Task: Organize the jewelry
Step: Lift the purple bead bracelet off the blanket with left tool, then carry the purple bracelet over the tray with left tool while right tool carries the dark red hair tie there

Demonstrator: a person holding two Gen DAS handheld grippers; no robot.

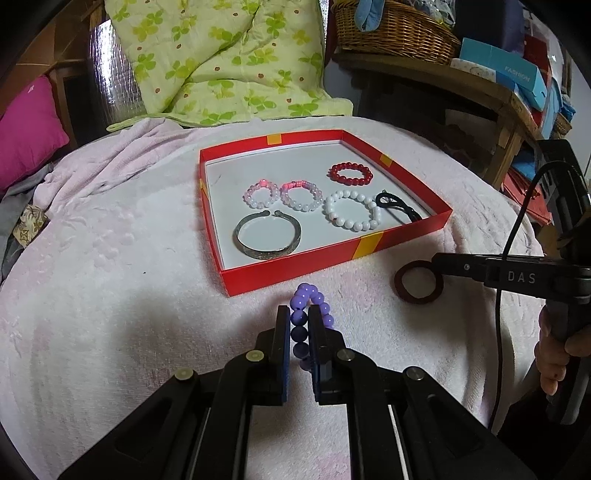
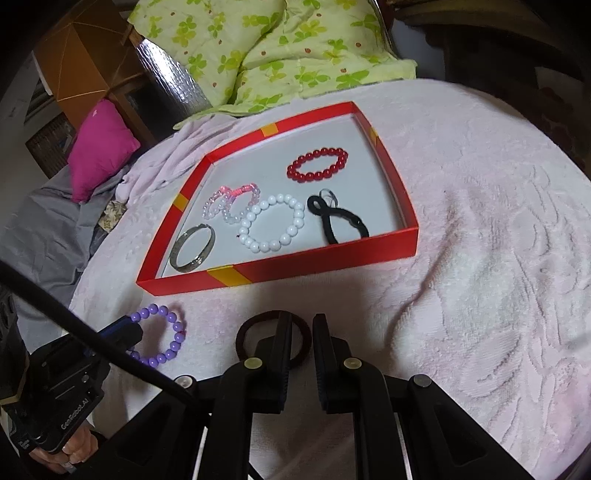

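Note:
My left gripper (image 1: 299, 314) is shut on a purple bead bracelet (image 1: 312, 295), which stands edge-on between the pads just in front of the red box (image 1: 295, 264). In the right wrist view that bracelet (image 2: 173, 332) shows at the lower left. My right gripper (image 2: 301, 319) is shut on the band of a dark red hair tie (image 2: 258, 321) that rests on the pink towel. In the box lie a silver bangle (image 1: 267, 236), two pink-white bead bracelets (image 1: 260, 194), a white bead bracelet (image 1: 351, 210), a red bead bracelet (image 1: 349, 171) and a black hair tie (image 1: 397, 205).
A pink towel (image 2: 480, 258) covers the surface. A green patterned quilt (image 1: 229, 59) and a magenta cushion (image 1: 29, 125) lie behind. A wicker basket (image 1: 399, 33) and boxes stand on a wooden shelf at the right. A person's hand (image 1: 554, 354) holds the right gripper's handle.

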